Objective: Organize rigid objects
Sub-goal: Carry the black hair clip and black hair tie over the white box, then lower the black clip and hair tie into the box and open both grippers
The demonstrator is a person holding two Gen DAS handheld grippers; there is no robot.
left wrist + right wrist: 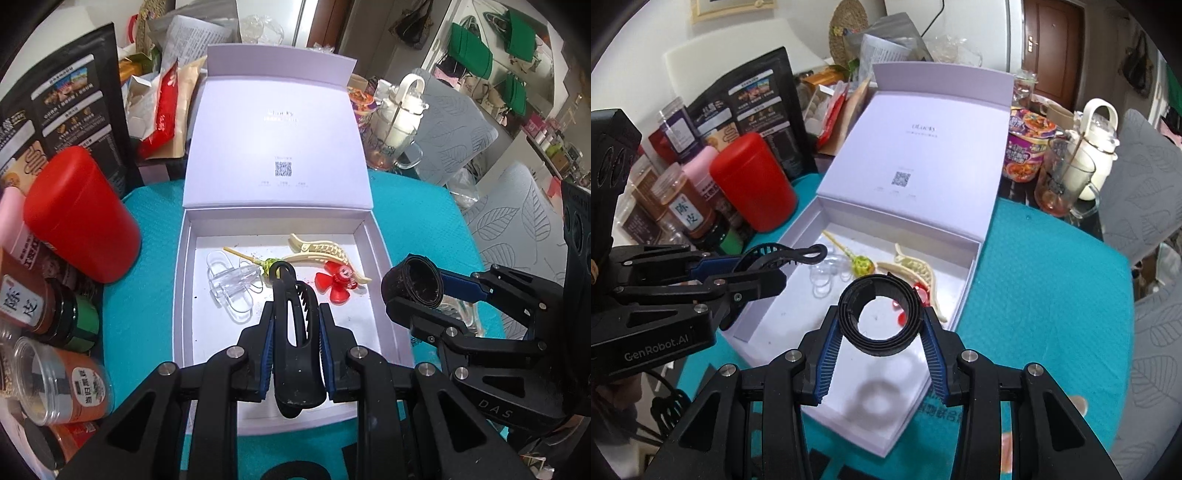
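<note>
- The white box (380,266) lies open on the teal desk (147,295), its lid (277,140) tilted up at the far side.
- The left gripper (295,317) has its fingers (269,343) clenched on a black hair clip (293,332), held above the near part of the box, toothed edge to the right.
- The right gripper (882,325) grasps a black ring of coiled strap (877,314) between its fingers (827,354), over the box's near right part.
- On the box floor lie a clear hair clip (232,284), a stick with a yellow-green head (251,258), a cream hair clip (325,254) and a red flower-shaped piece (338,282).
- A red canister (79,214) stands left of the box, among spice jars (37,302).
- A white kettle (1097,147) and a glass mug (1067,184) stand beyond the box's far right corner.
</note>
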